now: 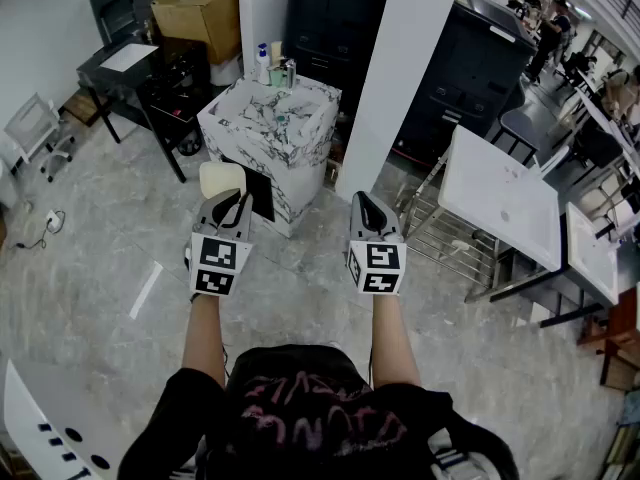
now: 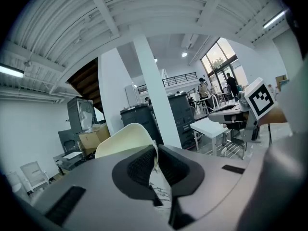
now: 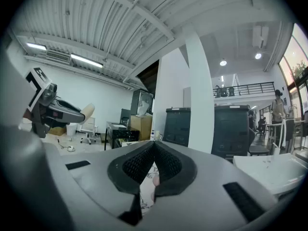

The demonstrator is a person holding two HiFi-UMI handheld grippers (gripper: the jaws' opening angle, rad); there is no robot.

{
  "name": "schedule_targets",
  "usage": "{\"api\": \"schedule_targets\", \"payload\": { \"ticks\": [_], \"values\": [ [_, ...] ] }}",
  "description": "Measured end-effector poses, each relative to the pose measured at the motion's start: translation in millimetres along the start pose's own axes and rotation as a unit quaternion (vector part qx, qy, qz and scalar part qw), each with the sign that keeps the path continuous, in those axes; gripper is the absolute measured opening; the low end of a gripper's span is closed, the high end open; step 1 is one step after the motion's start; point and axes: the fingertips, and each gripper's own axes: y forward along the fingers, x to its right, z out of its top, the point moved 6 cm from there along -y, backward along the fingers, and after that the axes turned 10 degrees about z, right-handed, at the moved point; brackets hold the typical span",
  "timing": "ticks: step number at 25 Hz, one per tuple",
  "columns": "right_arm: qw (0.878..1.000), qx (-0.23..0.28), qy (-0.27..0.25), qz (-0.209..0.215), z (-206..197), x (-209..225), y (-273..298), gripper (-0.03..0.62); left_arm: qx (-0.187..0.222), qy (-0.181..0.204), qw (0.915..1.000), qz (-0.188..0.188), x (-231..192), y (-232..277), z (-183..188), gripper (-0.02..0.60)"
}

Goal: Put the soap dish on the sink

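Note:
A cream soap dish (image 1: 221,180) sticks out ahead of my left gripper (image 1: 230,211), whose jaws are shut on its edge. In the left gripper view the soap dish (image 2: 122,137) rises up and to the left from between the dark pads. My right gripper (image 1: 368,211) is held level beside the left one, shut with nothing in it; in its own view the right gripper (image 3: 153,147) has its tips pressed together. The marble-patterned sink (image 1: 272,128) stands on the floor a short way ahead of both grippers, with bottles (image 1: 268,65) at its back edge.
A white column (image 1: 398,68) rises just right of the sink. A white table (image 1: 503,200) stands at the right, a black desk (image 1: 135,70) and a cardboard box (image 1: 200,10) at the left, dark cabinets (image 1: 330,13) behind. Grey stone floor (image 1: 110,228) lies underfoot.

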Motion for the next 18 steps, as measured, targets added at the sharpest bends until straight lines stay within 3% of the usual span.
{"api": "schedule_targets", "payload": {
  "ticks": [18],
  "values": [
    [1.0, 0.012, 0.014, 0.004, -1.1, -14.4, -3.4, 0.014, -0.002, -0.01, 0.9999, -0.008, -6.9, -9.1, -10.5, 0.037]
  ]
}}
